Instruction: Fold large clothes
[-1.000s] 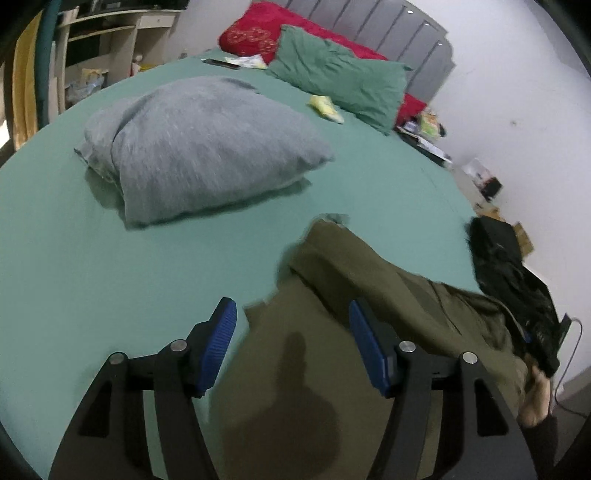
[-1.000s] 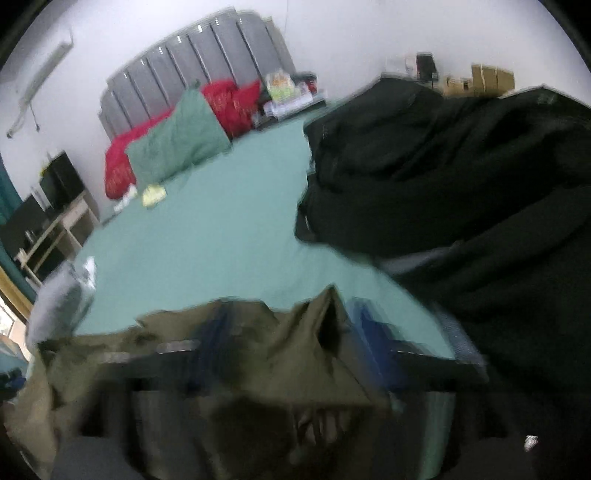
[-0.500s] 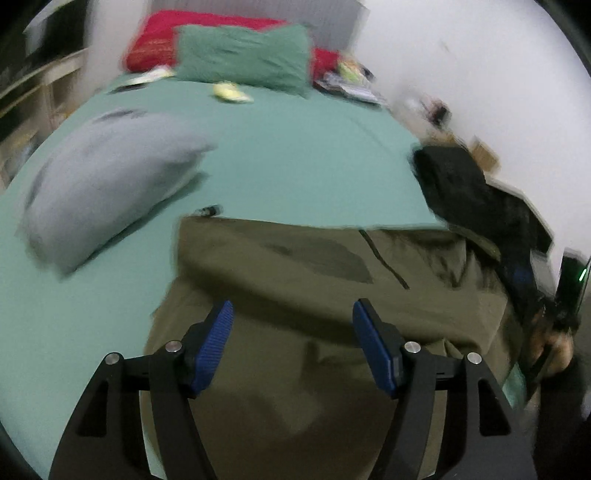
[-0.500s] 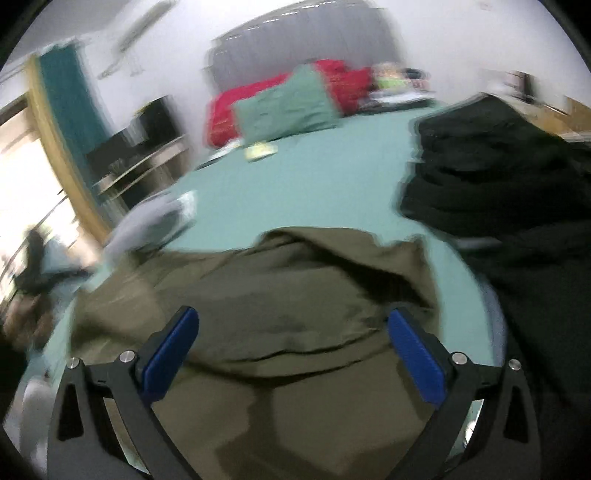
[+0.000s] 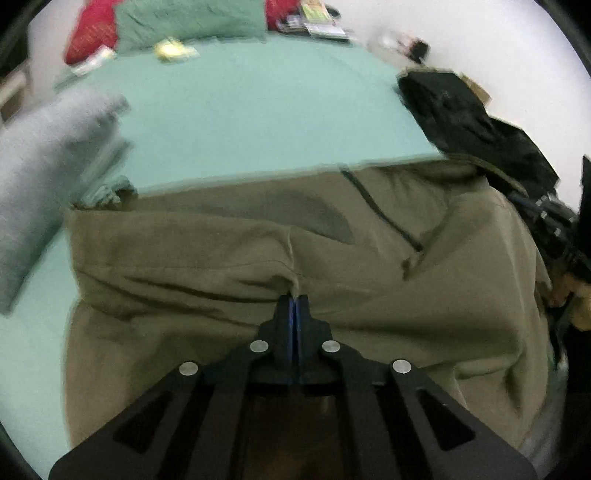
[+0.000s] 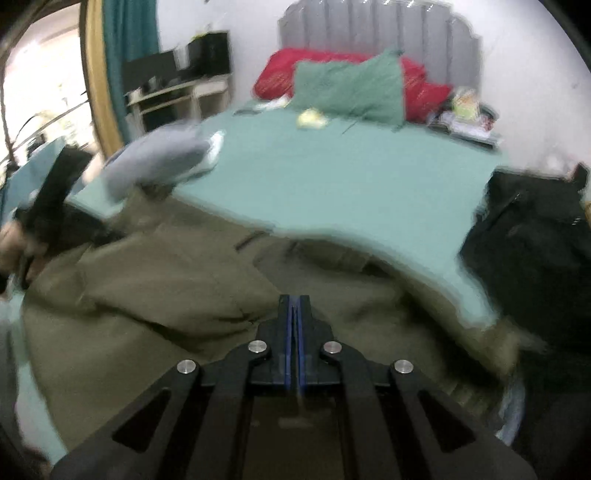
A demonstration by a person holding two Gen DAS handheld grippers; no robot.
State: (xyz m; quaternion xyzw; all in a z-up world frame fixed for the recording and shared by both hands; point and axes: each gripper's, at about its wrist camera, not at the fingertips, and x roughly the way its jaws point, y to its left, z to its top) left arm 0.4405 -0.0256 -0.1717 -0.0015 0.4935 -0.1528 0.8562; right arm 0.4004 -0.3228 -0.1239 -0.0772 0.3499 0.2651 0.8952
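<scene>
Clearly the bed point(image 5: 258, 122) is serving as the work surface, its green sheet running far back to a grey headboard point(image 6: 376, 33). An olive jacket point(image 5: 258, 258) is lying spread across the near part of the sheet, filling most of both views. A heap of black clothes point(image 5: 472, 122) is sitting at the jacket's right edge, touching it, and a grey pillow point(image 5: 44, 155) is lying at the left. Far back, a green pillow point(image 6: 347, 88) is leaning on a red one point(image 6: 295, 70), with a small yellow thing point(image 6: 312, 118) just in front.

Both tools are pinching the jacket. The left gripper point(image 5: 294, 306) is closed on a raised ridge of cloth at a seam. The right gripper point(image 6: 294, 310) is closed too, with olive fabric gathering at its tips.

By my judgement the grasp is made and a fold is starting. The next move is calling for both grips lifting together and carrying the near cloth over toward the far edge, keeping it taut and level so that the layers are landing flat, clear of the black heap.
</scene>
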